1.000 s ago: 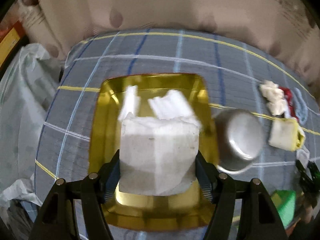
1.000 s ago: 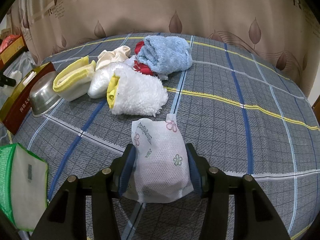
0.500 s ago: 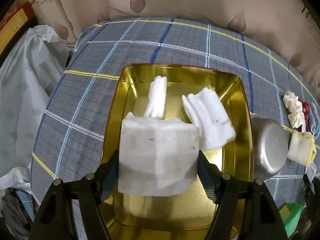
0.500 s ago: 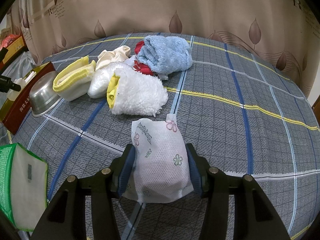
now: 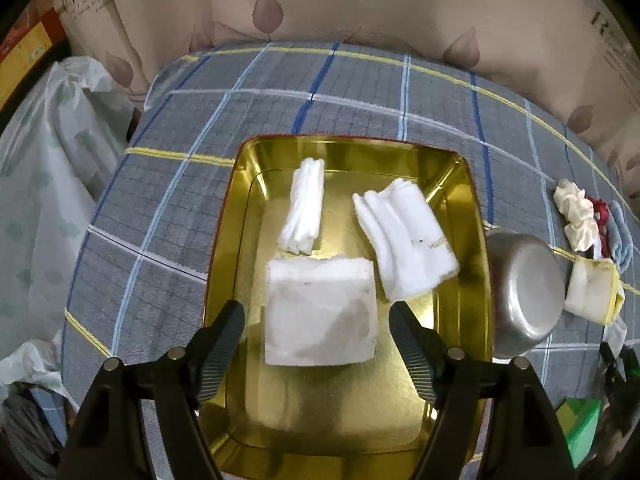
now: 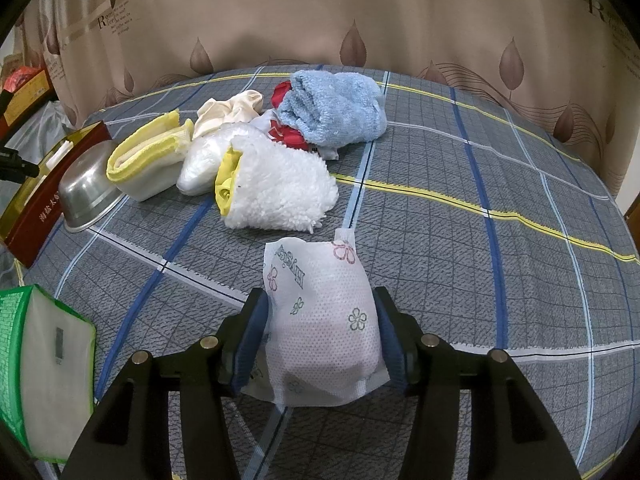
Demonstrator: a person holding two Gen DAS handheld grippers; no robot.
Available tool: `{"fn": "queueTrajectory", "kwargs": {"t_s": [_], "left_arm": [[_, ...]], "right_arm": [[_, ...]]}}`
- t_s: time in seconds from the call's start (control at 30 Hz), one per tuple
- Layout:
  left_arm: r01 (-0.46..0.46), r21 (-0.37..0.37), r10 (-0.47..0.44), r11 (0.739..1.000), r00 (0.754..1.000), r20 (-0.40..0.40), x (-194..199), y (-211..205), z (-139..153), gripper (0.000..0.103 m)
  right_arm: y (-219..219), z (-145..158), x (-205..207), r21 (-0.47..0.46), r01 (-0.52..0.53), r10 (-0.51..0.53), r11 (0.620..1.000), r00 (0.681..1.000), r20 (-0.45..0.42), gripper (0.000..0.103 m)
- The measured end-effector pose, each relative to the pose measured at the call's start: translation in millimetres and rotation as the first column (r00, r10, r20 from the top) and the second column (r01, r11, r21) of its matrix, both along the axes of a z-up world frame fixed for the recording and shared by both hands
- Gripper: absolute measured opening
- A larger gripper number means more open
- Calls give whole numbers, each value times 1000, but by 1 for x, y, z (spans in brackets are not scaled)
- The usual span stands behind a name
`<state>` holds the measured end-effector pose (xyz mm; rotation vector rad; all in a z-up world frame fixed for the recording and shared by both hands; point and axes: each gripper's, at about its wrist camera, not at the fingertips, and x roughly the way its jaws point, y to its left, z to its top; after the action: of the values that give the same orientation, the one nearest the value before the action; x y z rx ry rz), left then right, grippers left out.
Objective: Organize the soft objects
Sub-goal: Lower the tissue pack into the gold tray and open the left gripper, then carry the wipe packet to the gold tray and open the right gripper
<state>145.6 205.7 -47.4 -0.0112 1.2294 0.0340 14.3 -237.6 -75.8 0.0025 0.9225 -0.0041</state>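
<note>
In the left wrist view a gold tray (image 5: 460, 200) holds a thin folded white cloth (image 5: 304, 206), a folded white towel (image 5: 408, 240) and a square white pad (image 5: 320, 312). My left gripper (image 5: 318, 344) is open above the tray, its fingers apart from the pad on both sides. In the right wrist view my right gripper (image 6: 320, 332) is shut on a white flowered pouch (image 6: 324, 320) on the plaid bedsheet. Beyond it lie a fluffy white mitt (image 6: 280, 188), a yellow-edged cloth (image 6: 148, 160), a clear bag (image 6: 204, 160), a cream cloth (image 6: 228, 108), a blue towel (image 6: 332, 108) and a red cloth (image 6: 286, 134).
An upturned steel bowl (image 5: 524, 284) sits right of the tray, also in the right wrist view (image 6: 86, 188). A green-edged bag (image 6: 44, 368) is at the near left. A curtain (image 6: 360, 12) hangs behind the bed. Plastic bags (image 5: 40, 184) lie left of the bed.
My left gripper opened and let go of the white pad, which now lies in the tray. The left camera drew back and up. The right gripper has not moved.
</note>
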Motion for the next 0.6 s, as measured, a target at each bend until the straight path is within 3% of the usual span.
{"fn": "queueTrajectory", "kwargs": {"t_s": [0.27, 0.47, 0.6], "left_arm": [[-8, 25, 6, 1000, 997, 83, -26, 3, 19, 77], [-73, 12, 71, 997, 989, 126, -49, 19, 20, 77], [-81, 46, 72, 996, 982, 175, -62, 21, 21, 77]], "right_arm": [[-1, 0, 1, -5, -1, 1, 1000, 1000, -3, 51], [1, 1, 3, -15, 11, -11, 1000, 1000, -20, 51], [2, 3, 4, -29, 38, -39, 999, 999, -27, 41]]}}
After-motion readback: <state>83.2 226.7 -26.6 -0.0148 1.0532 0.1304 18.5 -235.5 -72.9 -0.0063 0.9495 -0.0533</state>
